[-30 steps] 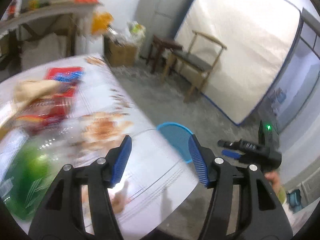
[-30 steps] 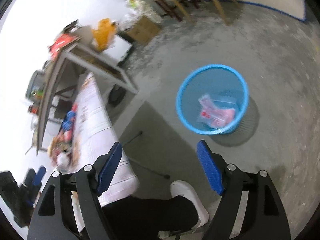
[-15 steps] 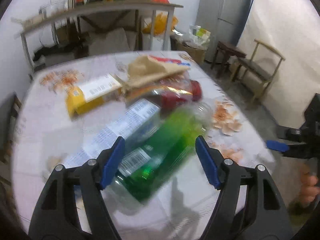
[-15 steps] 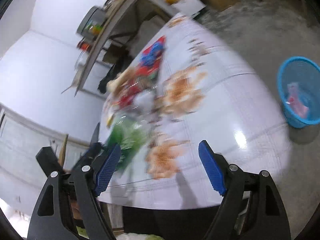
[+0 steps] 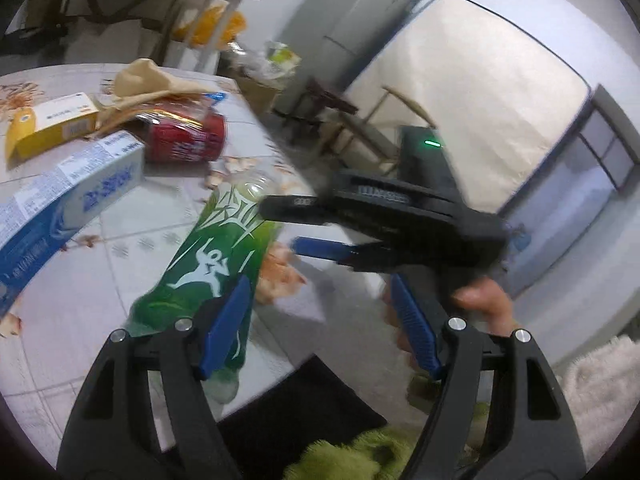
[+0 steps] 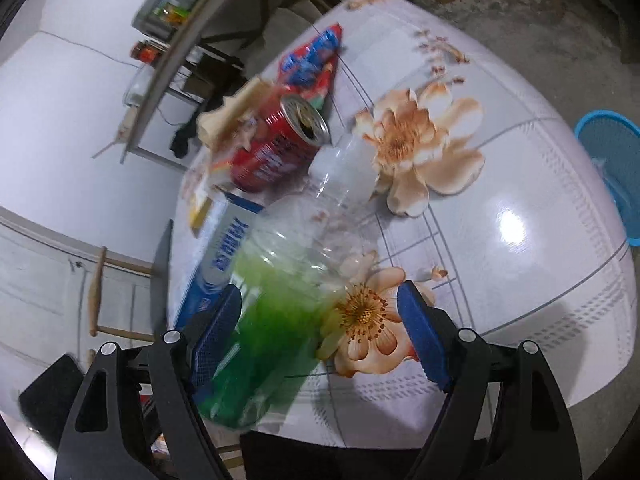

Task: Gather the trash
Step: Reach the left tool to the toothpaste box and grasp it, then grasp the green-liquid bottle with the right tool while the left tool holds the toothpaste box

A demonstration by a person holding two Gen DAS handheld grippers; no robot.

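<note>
Green bottle (image 6: 280, 312): a clear plastic bottle with a green label was seen lying on its side near the table's front edge, its white cap (image 6: 324, 162) pointed toward the red can; a white running figure and white characters were printed on the label, not readable.
Red can (image 6: 280, 148): it was laid on its side just beyond the bottle's cap, its opened top turned toward the right wrist camera; the white lettering was too blurred to be read.
Blue-and-white carton (image 5: 68, 204): a long box was laid beside the bottle; its white characters could not be made out.
Yellow box (image 5: 52, 124): it was placed behind the carton, partly under crumpled brown paper (image 5: 144, 80).
Snack wrapper (image 6: 312, 64): a red and blue packet was seen at the far end.
Right gripper (image 6: 320, 332): its blue pads were held wide apart over the bottle's lower half, no pad seen pressing on it.
Left gripper (image 5: 320, 320): its fingers were spread at the table edge, nothing between them; the bottle's base was seen just behind the left pad.
Change: a second earlier the right camera had been aimed at the floor and basket; the trash pile was now framed.
Table (image 6: 520, 208): a glossy white cloth with peach flowers was seen.
Blue basket (image 6: 612, 160): it stood on the concrete floor beside the table.
Room: a shelf, a wooden chair and a leaning mattress were seen.
</note>
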